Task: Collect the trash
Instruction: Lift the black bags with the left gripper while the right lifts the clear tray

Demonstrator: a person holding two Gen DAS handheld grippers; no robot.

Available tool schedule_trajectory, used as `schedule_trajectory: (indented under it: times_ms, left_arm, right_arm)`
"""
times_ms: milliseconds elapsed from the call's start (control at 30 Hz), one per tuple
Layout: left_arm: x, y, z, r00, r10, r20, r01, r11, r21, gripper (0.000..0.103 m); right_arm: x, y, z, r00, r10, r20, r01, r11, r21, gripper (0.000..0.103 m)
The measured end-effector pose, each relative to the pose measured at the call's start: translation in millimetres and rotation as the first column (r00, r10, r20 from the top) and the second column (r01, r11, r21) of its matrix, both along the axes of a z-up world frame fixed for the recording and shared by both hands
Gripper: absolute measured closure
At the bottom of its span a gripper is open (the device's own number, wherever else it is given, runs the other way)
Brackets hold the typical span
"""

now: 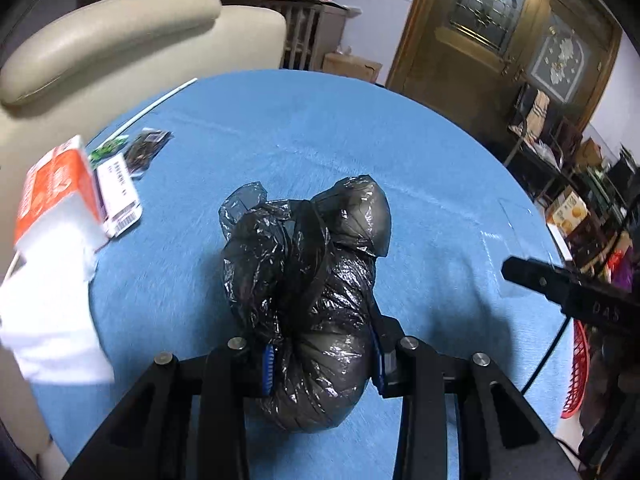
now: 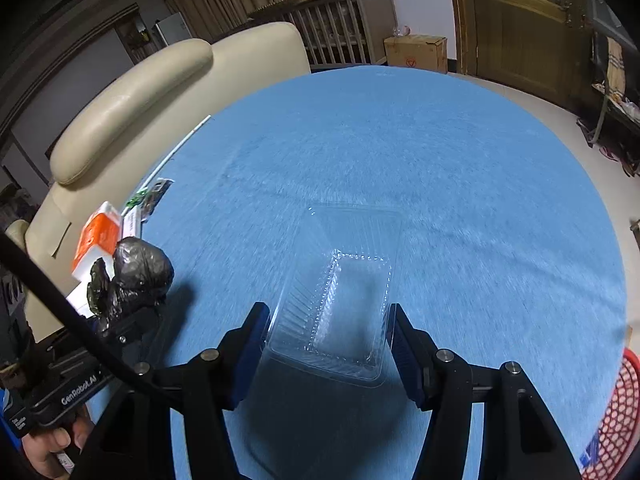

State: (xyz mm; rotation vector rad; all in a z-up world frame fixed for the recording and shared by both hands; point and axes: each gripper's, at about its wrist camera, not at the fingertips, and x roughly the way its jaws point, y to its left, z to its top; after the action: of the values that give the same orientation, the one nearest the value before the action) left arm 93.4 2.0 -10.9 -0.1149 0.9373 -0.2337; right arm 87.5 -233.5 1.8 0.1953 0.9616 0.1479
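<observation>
My left gripper [image 1: 322, 364] is shut on a crumpled black plastic bag [image 1: 312, 280] and holds it above the round blue table [image 1: 280, 128]. The bag also shows at the left of the right wrist view [image 2: 136, 276]. My right gripper [image 2: 328, 344] has its blue pads against both sides of a clear plastic clamshell container [image 2: 340, 304], which lies open over the table [image 2: 440, 160]. The right gripper's finger shows at the right edge of the left wrist view [image 1: 568, 292].
At the table's left edge lie an orange and white carton [image 1: 56, 196], white tissue [image 1: 52, 320], a white labelled box [image 1: 120, 192], a dark wrapper [image 1: 148, 148] and a white straw [image 1: 156, 104]. A cream armchair [image 1: 120, 40] stands behind. A red mesh basket [image 2: 616, 420] sits at the lower right.
</observation>
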Motion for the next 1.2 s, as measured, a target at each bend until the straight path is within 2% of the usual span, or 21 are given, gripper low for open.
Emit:
schedule_trajectory:
  times_ms: [167,400,833,1200]
  left_arm:
    - [-18.0,-4.3,1.4,1.0,0.028,0.01,-0.028,0.999,-0.022,0.065]
    - [-32.9,-11.1,6.7,0.999,0.032,0.036,-0.032,0.999,-0.012,0.065]
    - [-40.6,-22.6,16.0,0.997,0.06,0.058,-0.062,0.997,0.037,0.065]
    - [-31.8,-44.1,4.0,0.998,0.066,0.015,-0.067,0.994,0.089,0.065]
  right_arm:
    - [-33.2,-5.4,5.2,1.0,-0.003,0.015,0.003,1.0,0.01,0.041]
    - [-62.6,-7.7,9.1,0.999,0.012,0.03,-0.013,0.999,0.032,0.041]
    - [-79.2,-6.6,15.9,0.997,0.034,0.067,-0.039,0.997,0.068,0.041]
    - [-84.9,-27.5,3.5,0.999,-0.001,0.039,-0.001,0.999,0.052,0.041]
